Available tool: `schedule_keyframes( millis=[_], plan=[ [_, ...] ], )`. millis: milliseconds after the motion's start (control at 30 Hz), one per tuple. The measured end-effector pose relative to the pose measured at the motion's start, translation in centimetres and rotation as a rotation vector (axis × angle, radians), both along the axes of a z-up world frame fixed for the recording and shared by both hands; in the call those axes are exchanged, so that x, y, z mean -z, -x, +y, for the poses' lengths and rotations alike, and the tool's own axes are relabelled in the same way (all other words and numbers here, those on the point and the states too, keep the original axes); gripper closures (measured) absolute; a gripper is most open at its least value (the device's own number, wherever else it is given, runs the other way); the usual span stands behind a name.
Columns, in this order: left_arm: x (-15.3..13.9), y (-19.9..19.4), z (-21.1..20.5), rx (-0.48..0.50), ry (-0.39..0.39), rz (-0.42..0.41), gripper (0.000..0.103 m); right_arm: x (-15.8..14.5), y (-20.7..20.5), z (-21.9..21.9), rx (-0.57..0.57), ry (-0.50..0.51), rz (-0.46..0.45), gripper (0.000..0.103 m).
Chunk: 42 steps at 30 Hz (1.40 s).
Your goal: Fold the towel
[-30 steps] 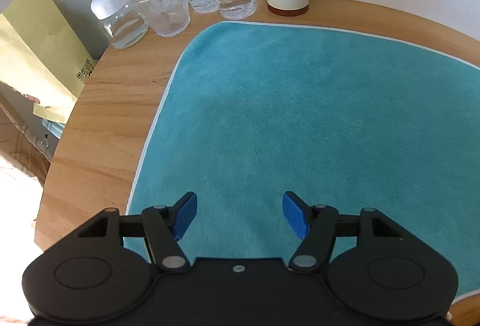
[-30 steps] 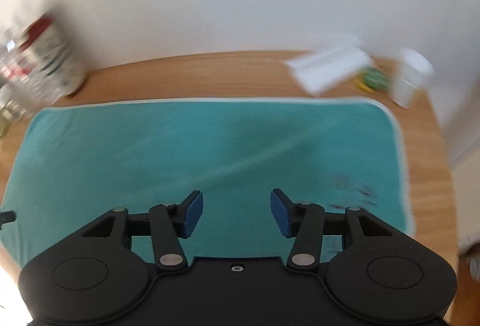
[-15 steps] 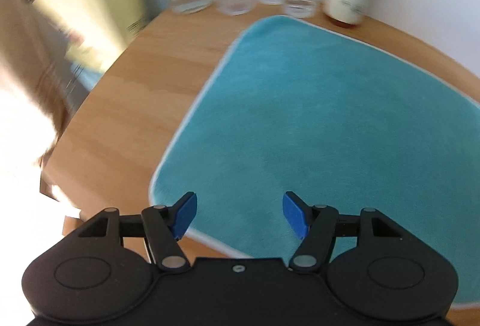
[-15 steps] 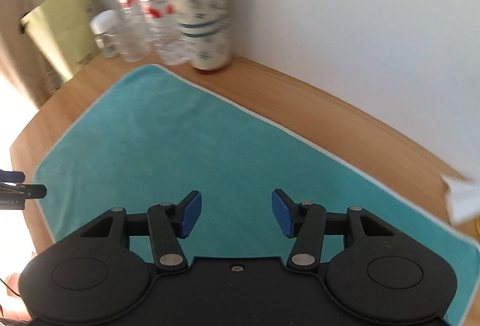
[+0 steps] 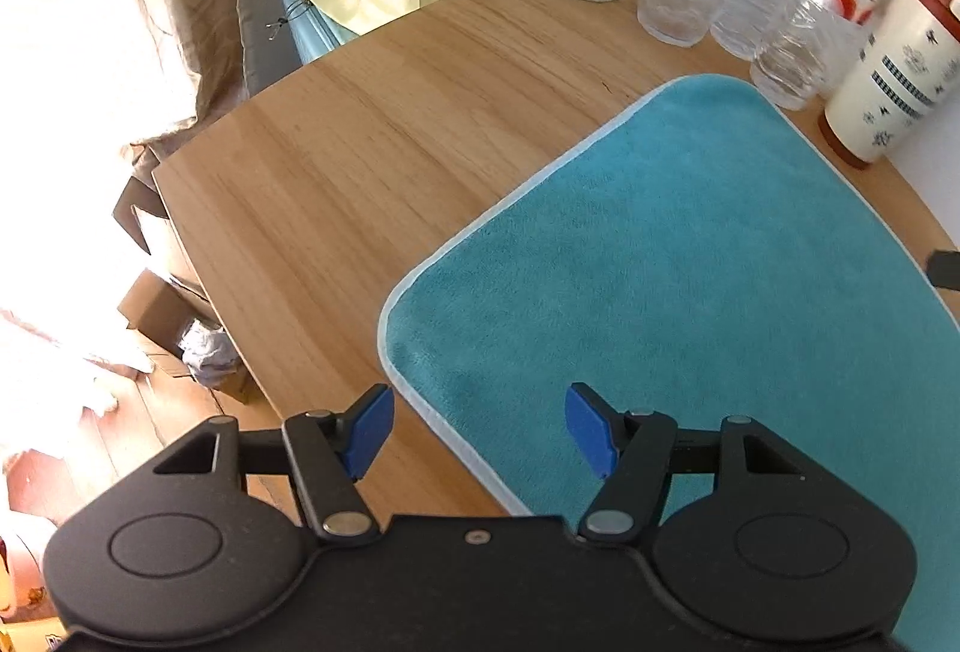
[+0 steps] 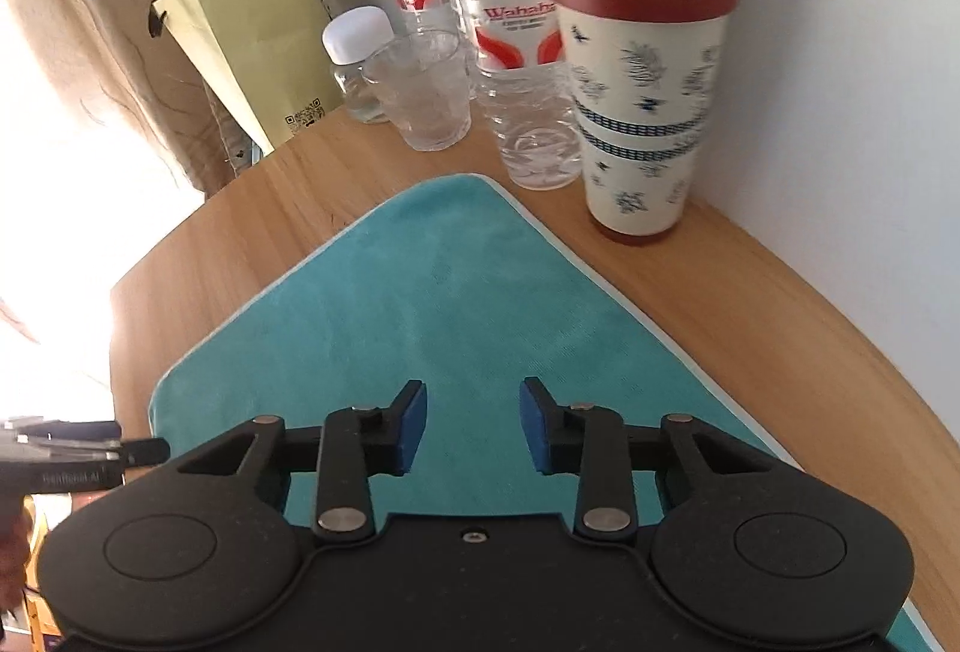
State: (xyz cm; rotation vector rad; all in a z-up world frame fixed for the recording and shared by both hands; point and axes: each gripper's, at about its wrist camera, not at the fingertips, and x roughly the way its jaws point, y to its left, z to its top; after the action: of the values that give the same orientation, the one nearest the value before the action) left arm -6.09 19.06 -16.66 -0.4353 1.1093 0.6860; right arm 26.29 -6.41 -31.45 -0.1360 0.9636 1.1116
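Teal, white-edged plush towel lies flat on the light wooden tabletop, filling the right of the left-wrist frame. The left tool, blue pads spread, hangs over the towel's near rounded corner. The right tool, spread too, hovers above the cloth at lower centre.

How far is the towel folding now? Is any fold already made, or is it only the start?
Only the start. The teal towel lies flat and unfolded on the wooden table; no fold shows. In hand: nothing yet. The left gripper is open over the towel's near corner, and the right gripper is open above the towel, with the far corner ahead. Left: grasp the edge and make every fold.
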Motion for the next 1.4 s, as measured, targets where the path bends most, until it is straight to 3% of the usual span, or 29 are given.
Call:
schedule_keyframes(
  millis=[267,533,733,1000,1133,1233,1333,1400],
  plan=[
    [-0.2,-0.4,1.3,0.068,-0.007,0.014,0.038,0.3,1.3,0.8,0.064,-0.010,0.095,0.065],
    [-0.9,-1.7,3.7,0.261,-0.015,0.029,0.038,3.0,5.4,-4.6,0.386,0.087,0.167,0.065],
    [-2.0,-3.1,4.2,0.424,-0.067,0.033,0.038,5.1,8.4,-8.7,0.627,0.157,0.222,0.065],
    [-3.8,-4.8,3.4,0.555,-0.140,0.052,0.038,7.2,10.4,-12.3,0.746,0.132,0.313,0.064],
    [-4.5,-6.0,3.9,0.677,-0.161,0.030,0.033,6.3,11.8,-11.8,0.805,0.102,0.348,0.064],
    [-4.6,-7.4,5.1,0.833,-0.179,-0.010,0.033,5.5,13.2,-10.5,0.916,0.127,0.376,0.061],
    [-4.4,-8.8,6.7,1.000,-0.180,-0.064,0.033,4.5,15.8,-8.4,1.067,0.069,0.405,0.062],
    [-3.8,-10.9,8.3,1.105,-0.131,-0.063,0.034,3.8,17.6,-6.7,1.162,0.051,0.409,0.062]
  ],
)
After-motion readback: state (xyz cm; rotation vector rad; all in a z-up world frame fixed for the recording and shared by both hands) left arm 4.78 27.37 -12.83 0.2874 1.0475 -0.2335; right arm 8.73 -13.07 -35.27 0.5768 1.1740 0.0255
